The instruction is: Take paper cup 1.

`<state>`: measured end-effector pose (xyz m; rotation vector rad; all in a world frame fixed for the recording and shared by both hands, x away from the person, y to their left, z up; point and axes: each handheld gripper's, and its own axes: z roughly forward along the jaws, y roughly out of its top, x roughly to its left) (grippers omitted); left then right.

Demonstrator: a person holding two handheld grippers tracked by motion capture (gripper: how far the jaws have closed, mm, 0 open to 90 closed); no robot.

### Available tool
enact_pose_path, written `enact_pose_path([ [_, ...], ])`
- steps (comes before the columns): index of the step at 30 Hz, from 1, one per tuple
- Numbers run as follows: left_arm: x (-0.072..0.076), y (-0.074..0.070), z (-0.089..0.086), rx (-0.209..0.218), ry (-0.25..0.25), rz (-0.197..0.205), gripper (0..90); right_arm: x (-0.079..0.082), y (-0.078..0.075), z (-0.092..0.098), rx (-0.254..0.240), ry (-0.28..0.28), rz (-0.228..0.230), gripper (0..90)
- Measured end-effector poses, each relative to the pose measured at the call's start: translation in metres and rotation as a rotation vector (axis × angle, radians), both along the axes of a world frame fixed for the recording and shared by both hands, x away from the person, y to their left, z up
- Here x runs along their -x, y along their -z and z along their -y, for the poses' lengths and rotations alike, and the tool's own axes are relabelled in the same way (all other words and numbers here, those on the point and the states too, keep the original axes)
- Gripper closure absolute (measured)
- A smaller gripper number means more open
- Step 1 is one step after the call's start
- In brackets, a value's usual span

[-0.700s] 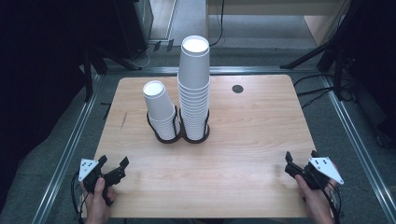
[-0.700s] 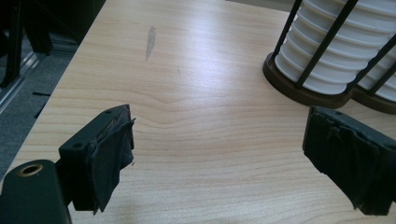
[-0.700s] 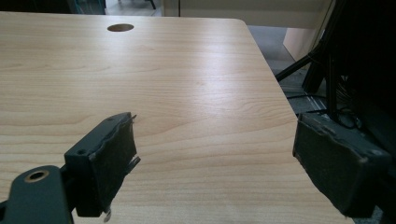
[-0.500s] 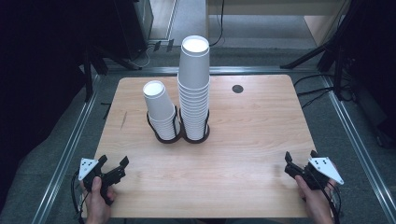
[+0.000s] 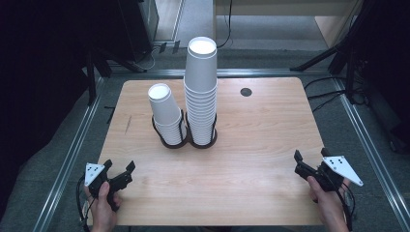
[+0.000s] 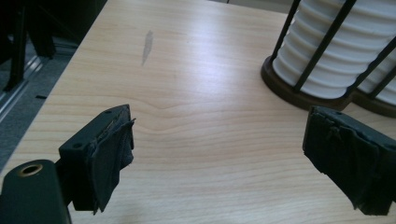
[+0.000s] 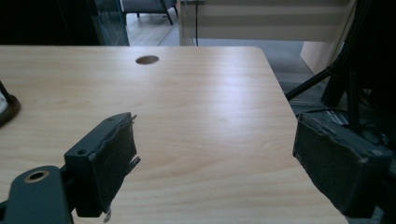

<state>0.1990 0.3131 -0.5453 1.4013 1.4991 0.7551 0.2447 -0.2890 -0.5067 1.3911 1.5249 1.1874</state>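
Observation:
Two stacks of white paper cups stand in a black wire holder (image 5: 186,140) at the middle of the wooden table (image 5: 251,193). The tall stack (image 5: 201,92) is on the right and the short, slightly leaning stack (image 5: 166,113) on the left. My left gripper (image 5: 119,166) rests at the table's near left corner, open, with nothing between its jaws. In the left gripper view (image 6: 219,154) the caged cups (image 6: 336,51) rise ahead to the right. My right gripper (image 5: 311,157) sits at the near right edge, open and empty, over bare wood in the right gripper view (image 7: 212,163).
A dark round cable hole (image 5: 246,92) lies in the table's far right part, also seen in the right gripper view as a cable hole (image 7: 147,59). Metal rails (image 5: 72,154) run along both sides of the table. Black stand legs (image 5: 333,53) and cables lie beyond the right edge.

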Motion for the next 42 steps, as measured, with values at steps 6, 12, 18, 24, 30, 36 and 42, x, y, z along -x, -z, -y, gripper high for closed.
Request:
enact_pose_path([
  [6, -0.004, -0.012, 0.019, -0.006, 0.092, 0.037, 8.8, -0.002, -0.023, -0.020, 0.014, -0.055, 0.008, 12.2],
  [12, -0.011, -0.021, 0.028, 0.010, 0.131, 0.041, 8.8, -0.007, -0.040, -0.029, 0.009, -0.086, 0.016, 12.1],
  [18, -0.017, -0.031, 0.032, 0.017, 0.139, 0.046, 8.9, -0.011, -0.058, -0.038, 0.012, -0.112, 0.041, 11.1],
  [24, -0.024, -0.047, 0.045, 0.009, 0.163, 0.075, 8.9, -0.017, -0.077, -0.052, 0.019, -0.129, 0.062, 8.5],
  [30, -0.031, -0.063, 0.061, 0.001, 0.186, 0.114, 8.8, -0.022, -0.088, -0.068, 0.029, -0.164, 0.064, 7.7],
  [36, -0.038, -0.070, 0.077, -0.009, 0.219, 0.126, 8.8, -0.028, -0.097, -0.078, 0.013, -0.193, 0.055, 7.7],
  [42, -0.043, -0.076, 0.094, -0.020, 0.247, 0.139, 8.8, -0.030, -0.105, -0.093, 0.011, -0.215, 0.071, 7.6],
])
